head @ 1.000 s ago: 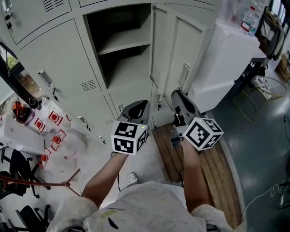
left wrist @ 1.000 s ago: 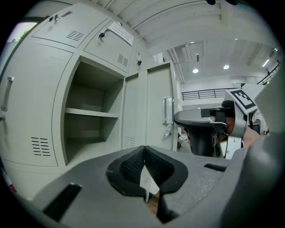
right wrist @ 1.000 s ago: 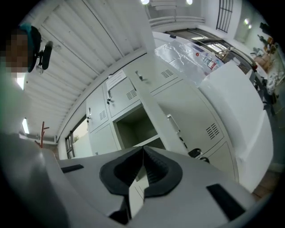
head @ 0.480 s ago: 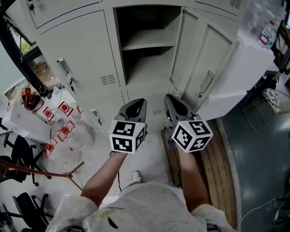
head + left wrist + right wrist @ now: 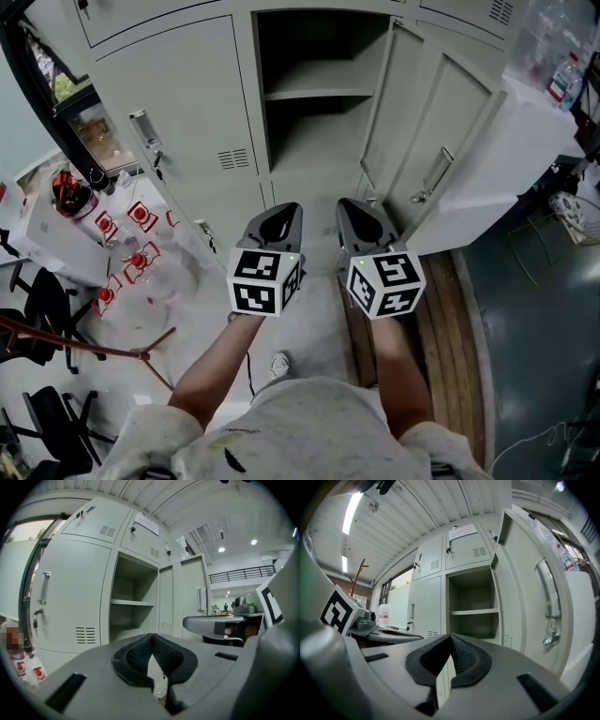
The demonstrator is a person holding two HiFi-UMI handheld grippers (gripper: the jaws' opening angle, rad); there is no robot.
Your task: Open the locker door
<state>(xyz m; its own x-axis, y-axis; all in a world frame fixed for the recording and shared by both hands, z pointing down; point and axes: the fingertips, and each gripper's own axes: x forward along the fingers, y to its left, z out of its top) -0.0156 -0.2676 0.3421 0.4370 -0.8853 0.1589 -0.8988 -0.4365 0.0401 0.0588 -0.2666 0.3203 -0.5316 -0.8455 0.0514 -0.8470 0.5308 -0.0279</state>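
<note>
Locker door (image 5: 417, 117): swung open, right of centre in the head view, with its handle (image 5: 433, 174) facing outward. Its lower hinge-side corner sits behind the right tongs.
Locker (image 5: 314, 141): open at upper centre, with one shelf (image 5: 319, 92) across it. The space above the shelf is too dark to make out, and the bottom is hidden behind the tongs.
Left tongs (image 5: 283, 212): tips pressed together with nothing between them, held clear of the locker.
Right tongs (image 5: 353, 206): also closed and empty, just beside the left tongs.
Hands: hidden under the marker cubes (image 5: 266, 281).
</note>
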